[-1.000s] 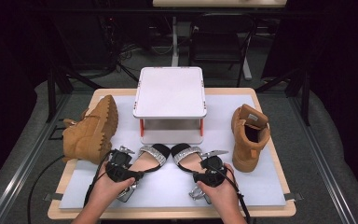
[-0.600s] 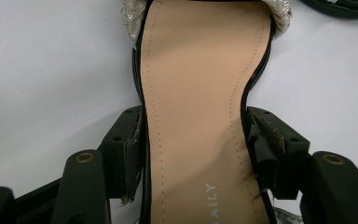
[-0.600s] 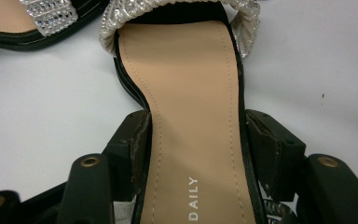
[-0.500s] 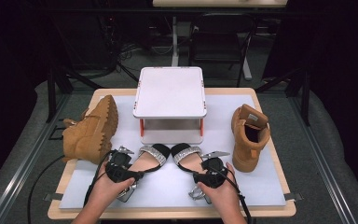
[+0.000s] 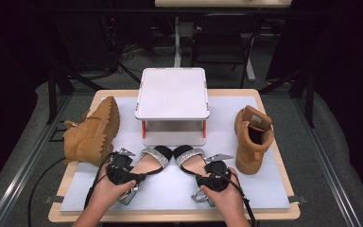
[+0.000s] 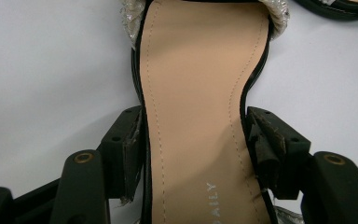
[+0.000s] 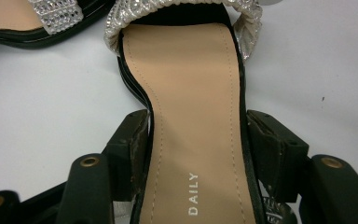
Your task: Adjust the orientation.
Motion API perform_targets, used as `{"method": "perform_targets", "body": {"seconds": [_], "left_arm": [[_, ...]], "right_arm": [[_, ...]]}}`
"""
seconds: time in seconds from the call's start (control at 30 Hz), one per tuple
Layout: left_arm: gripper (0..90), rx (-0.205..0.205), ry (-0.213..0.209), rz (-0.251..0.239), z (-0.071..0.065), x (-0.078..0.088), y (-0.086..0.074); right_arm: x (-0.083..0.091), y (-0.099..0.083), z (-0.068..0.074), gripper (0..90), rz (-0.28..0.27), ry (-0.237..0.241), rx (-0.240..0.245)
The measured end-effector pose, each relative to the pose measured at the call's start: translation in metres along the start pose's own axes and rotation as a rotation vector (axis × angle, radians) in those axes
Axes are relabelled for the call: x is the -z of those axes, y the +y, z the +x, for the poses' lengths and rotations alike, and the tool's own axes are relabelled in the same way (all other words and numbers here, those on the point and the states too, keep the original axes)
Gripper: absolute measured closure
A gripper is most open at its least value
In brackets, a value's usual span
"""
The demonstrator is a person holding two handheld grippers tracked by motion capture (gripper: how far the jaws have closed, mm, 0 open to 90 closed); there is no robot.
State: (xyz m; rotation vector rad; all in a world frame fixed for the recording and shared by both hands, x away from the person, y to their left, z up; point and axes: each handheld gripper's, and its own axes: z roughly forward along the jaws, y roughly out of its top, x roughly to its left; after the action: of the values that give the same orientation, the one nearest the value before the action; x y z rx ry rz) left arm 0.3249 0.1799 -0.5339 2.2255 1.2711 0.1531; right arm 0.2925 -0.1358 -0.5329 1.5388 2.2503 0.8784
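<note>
High view overlooks table (image 5: 274,189); gripper views sit close above it

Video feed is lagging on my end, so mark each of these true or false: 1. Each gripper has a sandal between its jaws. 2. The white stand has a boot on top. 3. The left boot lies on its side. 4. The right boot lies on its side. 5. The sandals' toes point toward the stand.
1. True: the left gripper straddles the left sandal, the right gripper the right sandal.
2. False: the top of the white stand is bare.
3. True: the left boot lies on its side, sole showing.
4. False: the right boot stands upright.
5. True.
</note>
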Motion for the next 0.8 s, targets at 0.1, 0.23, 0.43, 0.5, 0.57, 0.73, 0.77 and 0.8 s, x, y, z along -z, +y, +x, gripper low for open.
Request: {"method": "perform_targets", "body": {"seconds": [0.1, 0.23, 0.43, 0.5, 0.57, 0.73, 0.77, 0.8], "left_arm": [[39.8, 0.001, 0.001, 0.003, 0.0, 0.0, 0.0], [39.8, -0.003, 0.004, 0.007, 0.0, 0.0, 0.0], [39.4, 0.003, 0.021, 0.085, -0.004, 0.002, 0.004], [39.7, 0.005, 0.013, 0.124, -0.004, 0.001, 0.006], [39.7, 0.009, 0.01, 0.137, -0.004, 0.0, 0.006], [40.5, -0.007, 0.011, 0.199, -0.004, 0.0, 0.013], [40.5, -0.012, 0.01, 0.209, -0.003, -0.001, 0.015], [40.5, -0.007, 0.011, 0.217, -0.004, -0.001, 0.015]], "right_arm": [[0.0, 0.0, 0.0, 40.7, 0.0, 0.005, 0.0], [0.001, -0.001, -0.001, 40.6, 0.001, 0.005, 0.001], [0.0, 0.002, 0.0, 39.5, 0.039, 0.006, 0.005], [0.0, 0.004, -0.001, 39.5, 0.053, 0.012, 0.0], [0.0, 0.005, -0.002, 39.5, 0.061, 0.017, -0.004], [0.0, 0.01, -0.005, 39.3, 0.114, 0.038, 0.008], [-0.001, 0.012, -0.005, 39.2, 0.114, 0.048, 0.005], [0.0, 0.013, -0.005, 39.2, 0.131, 0.051, 0.012]]}}
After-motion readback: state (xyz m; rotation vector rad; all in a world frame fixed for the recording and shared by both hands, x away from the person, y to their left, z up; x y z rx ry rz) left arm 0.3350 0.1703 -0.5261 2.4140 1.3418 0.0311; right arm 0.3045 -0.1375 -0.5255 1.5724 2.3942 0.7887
